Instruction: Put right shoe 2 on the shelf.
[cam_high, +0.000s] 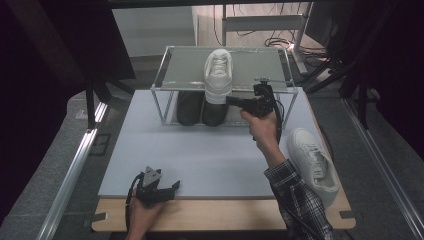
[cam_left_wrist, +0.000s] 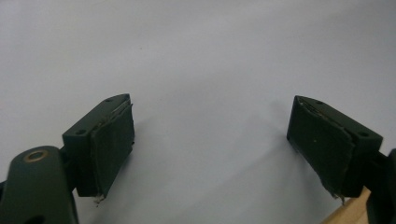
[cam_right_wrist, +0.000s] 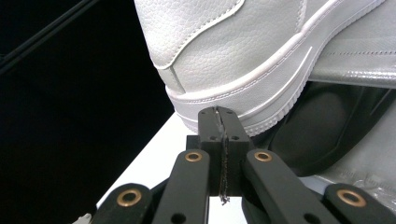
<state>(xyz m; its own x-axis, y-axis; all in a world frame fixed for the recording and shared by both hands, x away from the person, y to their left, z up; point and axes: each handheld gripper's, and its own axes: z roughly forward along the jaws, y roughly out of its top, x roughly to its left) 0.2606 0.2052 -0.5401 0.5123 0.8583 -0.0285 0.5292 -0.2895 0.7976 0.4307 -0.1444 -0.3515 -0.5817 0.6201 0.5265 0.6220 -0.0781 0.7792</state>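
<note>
- Grey mat (cam_high: 210, 160) on a wooden table, metal rack (cam_high: 165, 75) at far edge, dark room around.
- Left gripper (cam_high: 172, 187) rests near-left on mat, jaws wide, nothing between; leave it parked.
- White shoe (cam_high: 218, 75) sits on rack's top shelf, heel overhanging the near edge; dark shoes (cam_high: 200, 107) below.
- Right gripper (cam_high: 231, 100) at heel, jaws fully closed, empty. Likely a nudge w/ closed tips: push slow, square to heel, so shoe doesn't twist.
- 2nd white shoe (cam_high: 312, 162) lies near-right, well apart.

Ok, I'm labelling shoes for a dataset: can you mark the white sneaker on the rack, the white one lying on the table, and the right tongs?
White sneaker on the rack (cam_high: 218, 75), high view, on its laces.
White sneaker on the table (cam_high: 312, 157), high view, on its upper.
Right tongs (cam_right_wrist: 218, 122), right gripper view, on the shut tips.
</note>
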